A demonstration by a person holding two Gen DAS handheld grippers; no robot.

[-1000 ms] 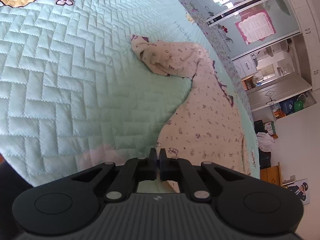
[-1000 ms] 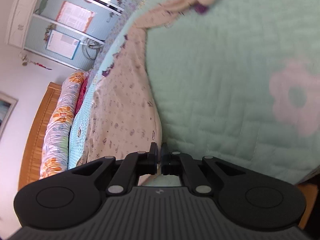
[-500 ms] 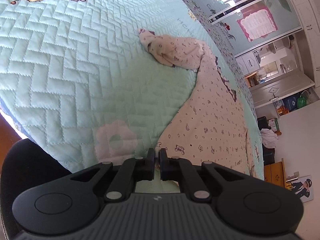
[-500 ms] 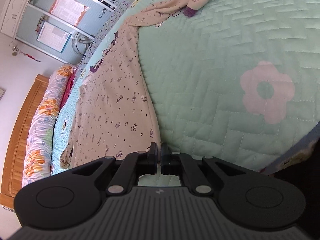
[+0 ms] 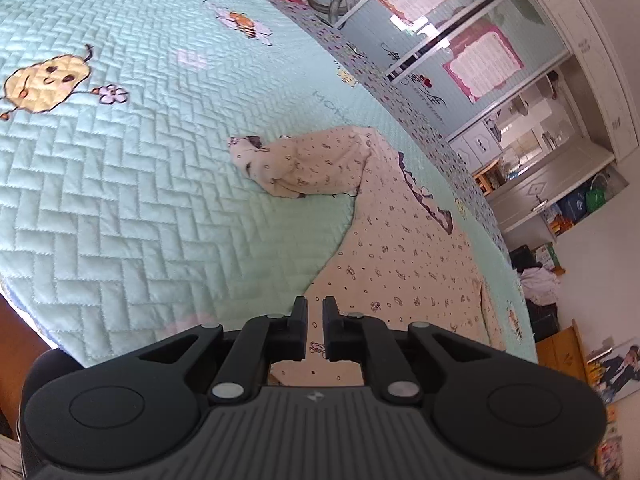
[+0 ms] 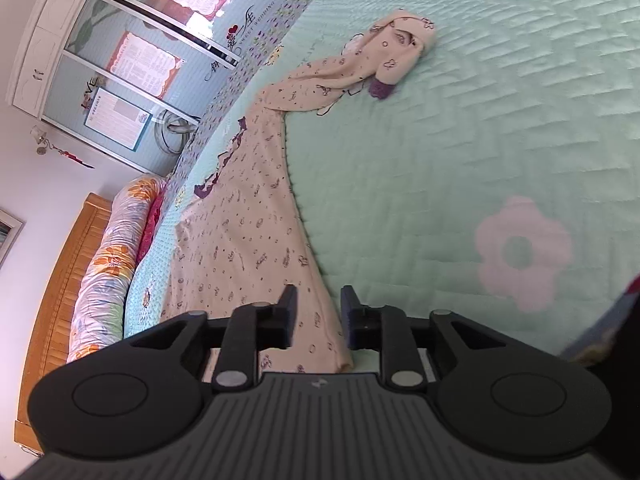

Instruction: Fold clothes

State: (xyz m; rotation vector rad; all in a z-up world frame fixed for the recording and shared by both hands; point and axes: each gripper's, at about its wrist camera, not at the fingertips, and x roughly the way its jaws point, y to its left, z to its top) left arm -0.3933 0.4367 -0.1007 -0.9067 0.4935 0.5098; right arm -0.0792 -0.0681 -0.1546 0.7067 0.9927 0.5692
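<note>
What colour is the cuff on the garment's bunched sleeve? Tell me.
Purple cuff, clearest in the right wrist view.

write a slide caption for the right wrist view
Open right gripper above the hem of a cream printed garment on a quilted bedspread.

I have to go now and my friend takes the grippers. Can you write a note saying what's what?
Left gripper: open a little, empty, over the near hem of the cream printed top.
Right gripper: open wider, empty, over the near edge of the same top.
The top lies spread on the green quilt, one sleeve bunched at the far end.
Done: no fold visible.
Left: straighten the sleeve, then fold.
</note>
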